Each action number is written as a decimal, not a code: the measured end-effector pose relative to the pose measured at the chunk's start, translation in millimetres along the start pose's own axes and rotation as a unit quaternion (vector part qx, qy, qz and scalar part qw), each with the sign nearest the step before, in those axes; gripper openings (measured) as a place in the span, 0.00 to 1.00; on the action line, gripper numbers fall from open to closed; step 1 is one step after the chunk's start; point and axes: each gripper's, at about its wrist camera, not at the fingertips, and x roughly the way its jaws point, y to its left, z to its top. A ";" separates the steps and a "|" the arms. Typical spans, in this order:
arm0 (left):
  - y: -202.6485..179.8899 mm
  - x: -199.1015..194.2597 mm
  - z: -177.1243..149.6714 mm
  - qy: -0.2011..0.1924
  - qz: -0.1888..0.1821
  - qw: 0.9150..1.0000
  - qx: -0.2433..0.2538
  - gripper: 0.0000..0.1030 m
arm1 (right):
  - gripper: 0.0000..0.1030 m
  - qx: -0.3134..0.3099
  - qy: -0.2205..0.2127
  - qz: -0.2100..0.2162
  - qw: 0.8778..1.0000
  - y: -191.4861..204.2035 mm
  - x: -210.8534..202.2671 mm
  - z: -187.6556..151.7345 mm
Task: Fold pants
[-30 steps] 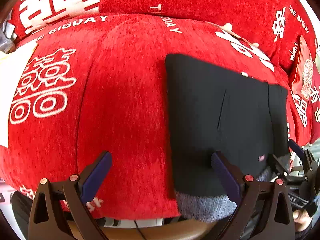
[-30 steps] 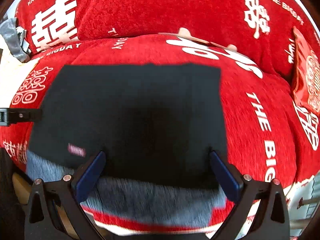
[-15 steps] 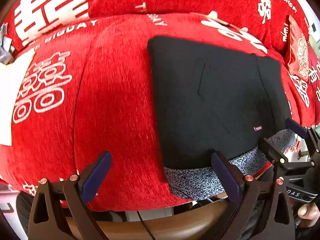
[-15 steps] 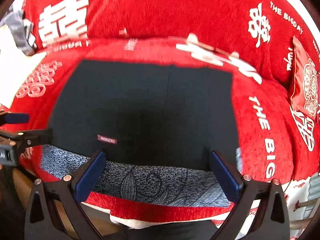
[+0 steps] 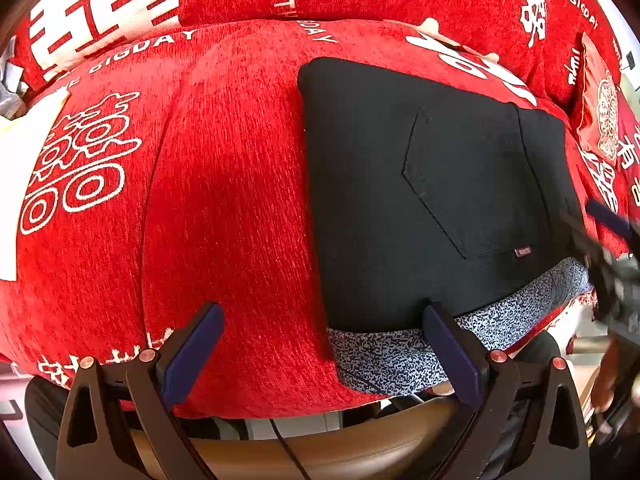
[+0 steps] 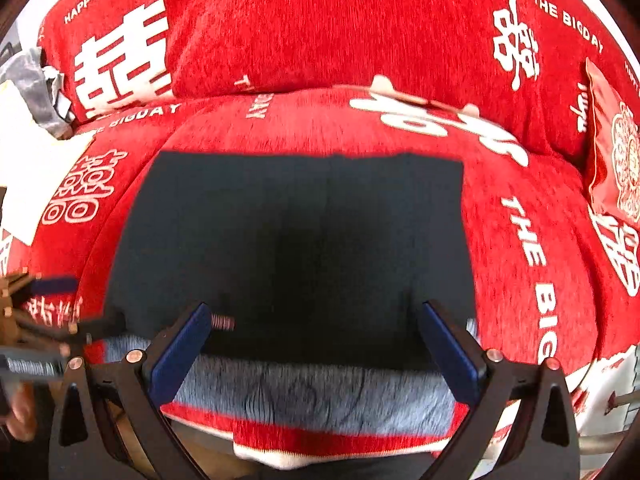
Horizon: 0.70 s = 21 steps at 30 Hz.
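Left gripper [image 5: 320,344]: jaws standing wide apart, gripping nothing | right gripper [image 6: 316,340]: jaws spread wide, empty, hovering at pants' near edge | pants [image 5: 432,184]: lying folded, right of frame, on red sofa cover [image 5: 224,184].

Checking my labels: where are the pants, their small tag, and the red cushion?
pants [image 5: 400,200], left wrist view, flat black cloth.
small tag [image 5: 523,251], left wrist view, beside pocket corner.
red cushion [image 6: 600,148], right wrist view, patterned front.

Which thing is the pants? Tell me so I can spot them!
Find the big red sofa cover with white writing. Lying flat on its seat is a folded black rectangle: the pants. Only they are plain black, with a stitched pocket and a speckled grey band along the near edge.
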 end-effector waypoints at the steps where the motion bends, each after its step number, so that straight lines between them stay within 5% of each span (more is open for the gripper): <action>1: -0.2 -0.1 -0.2 -0.001 0.000 1.000 0.001 0.97 | 1.00 -0.004 -0.001 -0.001 1.000 1.8 3.5 6.6; 10: 16.7 -9.1 2.2 0.000 -0.025 1.000 -0.015 0.97 | 1.00 0.012 0.037 -0.015 0.999 -11.7 53.0 43.6; 16: 45.5 -7.3 17.9 0.013 -0.079 0.994 -0.076 0.97 | 1.00 0.047 0.006 -0.021 0.999 -55.3 19.1 13.8; 21: 27.2 10.0 39.2 0.026 -0.098 0.993 -0.058 0.97 | 1.00 0.102 0.027 0.009 0.994 -110.9 23.9 -14.3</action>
